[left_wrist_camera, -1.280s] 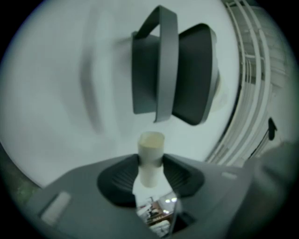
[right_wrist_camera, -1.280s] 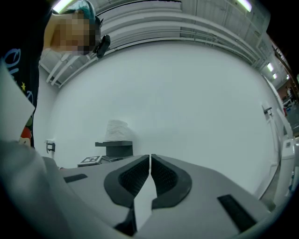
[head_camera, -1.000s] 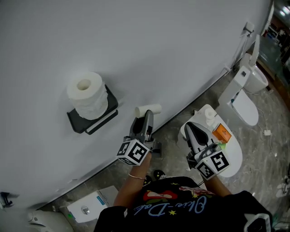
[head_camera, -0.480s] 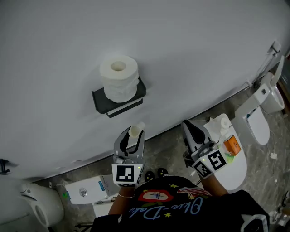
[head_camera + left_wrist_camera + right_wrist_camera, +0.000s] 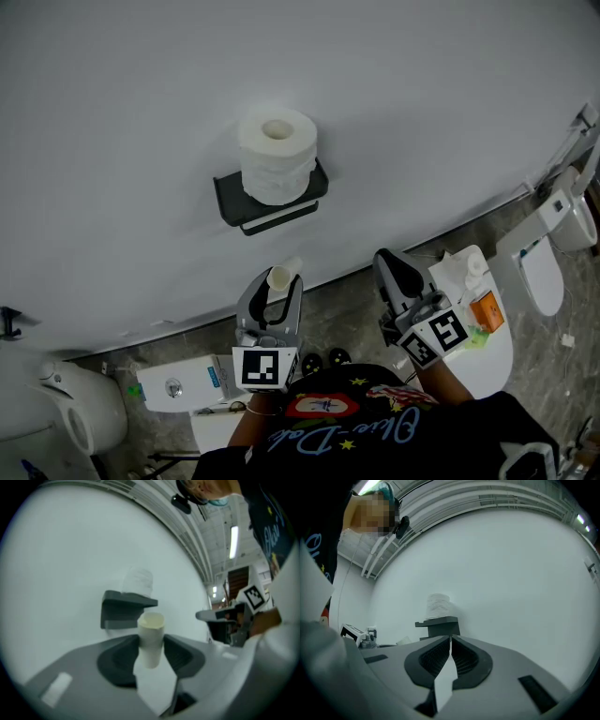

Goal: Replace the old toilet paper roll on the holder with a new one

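Note:
A full white toilet paper roll [image 5: 277,155] stands on end on top of the black wall holder [image 5: 272,202]. Below the holder, my left gripper [image 5: 272,286] is shut on an empty cardboard tube [image 5: 279,277], which stands upright between the jaws with its open end up. In the left gripper view the tube [image 5: 151,637] fills the gap of that left gripper [image 5: 150,651], with the holder [image 5: 124,609] and roll [image 5: 138,581] behind it. My right gripper [image 5: 392,267] is shut and holds nothing. In its own view the right gripper [image 5: 450,641] points at the holder [image 5: 438,625] and roll [image 5: 438,605].
A plain white wall [image 5: 141,94] fills the upper view. At the right stand a round white stool [image 5: 497,361] bearing an orange box [image 5: 487,309], and a white toilet [image 5: 548,267]. Another toilet [image 5: 70,422] and a white box [image 5: 178,386] sit at the lower left.
The left gripper has rolled, so the tube went from lying sideways to standing on end. Both grippers have shifted along the wall and now sit below the holder.

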The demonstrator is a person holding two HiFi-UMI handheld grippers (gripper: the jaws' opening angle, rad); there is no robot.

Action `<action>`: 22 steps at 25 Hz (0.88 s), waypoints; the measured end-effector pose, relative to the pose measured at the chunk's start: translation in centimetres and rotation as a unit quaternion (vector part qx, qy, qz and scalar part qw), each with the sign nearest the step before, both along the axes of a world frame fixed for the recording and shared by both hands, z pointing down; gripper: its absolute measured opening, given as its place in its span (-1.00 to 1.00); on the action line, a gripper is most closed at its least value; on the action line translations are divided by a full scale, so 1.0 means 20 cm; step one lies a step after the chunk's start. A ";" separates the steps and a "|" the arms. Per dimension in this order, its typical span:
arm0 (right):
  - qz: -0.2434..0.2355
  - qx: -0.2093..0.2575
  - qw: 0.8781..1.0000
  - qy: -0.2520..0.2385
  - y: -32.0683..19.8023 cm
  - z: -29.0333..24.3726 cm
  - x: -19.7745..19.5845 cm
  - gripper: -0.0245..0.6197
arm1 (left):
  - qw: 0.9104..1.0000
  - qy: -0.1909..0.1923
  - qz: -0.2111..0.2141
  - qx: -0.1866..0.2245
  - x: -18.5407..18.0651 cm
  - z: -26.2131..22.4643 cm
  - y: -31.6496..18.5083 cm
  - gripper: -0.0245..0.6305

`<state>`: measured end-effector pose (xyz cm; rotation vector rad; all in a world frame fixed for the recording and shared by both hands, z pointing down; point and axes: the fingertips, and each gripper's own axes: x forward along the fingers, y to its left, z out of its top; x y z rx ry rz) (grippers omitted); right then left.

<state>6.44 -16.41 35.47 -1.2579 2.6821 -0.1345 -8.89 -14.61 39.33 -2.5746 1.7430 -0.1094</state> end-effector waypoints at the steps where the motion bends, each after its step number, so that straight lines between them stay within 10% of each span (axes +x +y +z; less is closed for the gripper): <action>1: -0.004 0.002 1.000 0.003 0.00 0.00 -0.01 -0.88 | 1.000 -0.001 -0.001 0.000 0.00 0.00 0.00 -0.42; 13: -0.100 0.053 0.993 0.044 -0.02 -0.17 -0.14 -0.88 | 1.000 0.014 -0.003 0.007 -0.05 -0.05 -0.01 -0.42; 18: -0.239 0.086 0.961 0.106 -0.11 -0.54 -0.29 -0.88 | 1.000 0.026 -0.005 0.014 -0.08 -0.07 -0.01 -0.42; 22: -0.315 0.134 0.914 0.218 -0.12 -0.76 -0.45 -0.53 | 0.999 0.037 -0.002 0.026 -0.09 -0.10 0.02 -0.42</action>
